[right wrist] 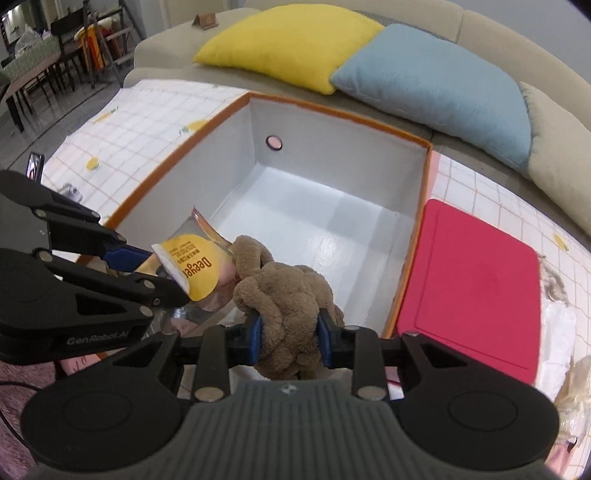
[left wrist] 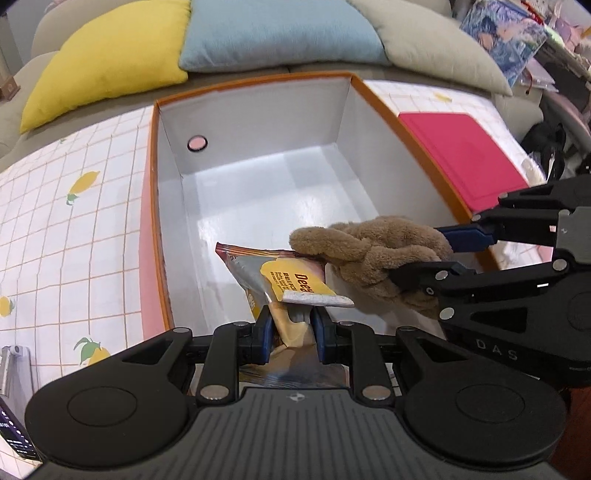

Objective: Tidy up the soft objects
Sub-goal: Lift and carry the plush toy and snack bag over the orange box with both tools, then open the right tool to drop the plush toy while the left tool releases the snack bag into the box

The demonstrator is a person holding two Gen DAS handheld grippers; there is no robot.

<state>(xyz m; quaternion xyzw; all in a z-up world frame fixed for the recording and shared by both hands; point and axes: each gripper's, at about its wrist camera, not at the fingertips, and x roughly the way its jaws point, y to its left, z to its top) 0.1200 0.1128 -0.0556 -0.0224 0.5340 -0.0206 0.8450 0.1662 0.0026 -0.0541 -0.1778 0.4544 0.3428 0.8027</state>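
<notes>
My left gripper [left wrist: 291,332] is shut on a yellow and silver snack packet [left wrist: 284,280], held over the near end of an open orange box with a white inside [left wrist: 258,192]. My right gripper [right wrist: 289,338] is shut on a brown plush toy [right wrist: 284,295], held over the same near end of the box [right wrist: 332,206]. In the left wrist view the plush toy [left wrist: 369,247] touches the packet from the right. In the right wrist view the packet [right wrist: 195,269] and the left gripper [right wrist: 155,269] are at the left. The box floor is bare.
A red lid [left wrist: 461,155] lies right of the box; it also shows in the right wrist view [right wrist: 472,291]. Yellow [left wrist: 110,62], blue [left wrist: 280,33] and beige cushions lie on the sofa behind. A lemon-print checked cloth [left wrist: 74,206] covers the table.
</notes>
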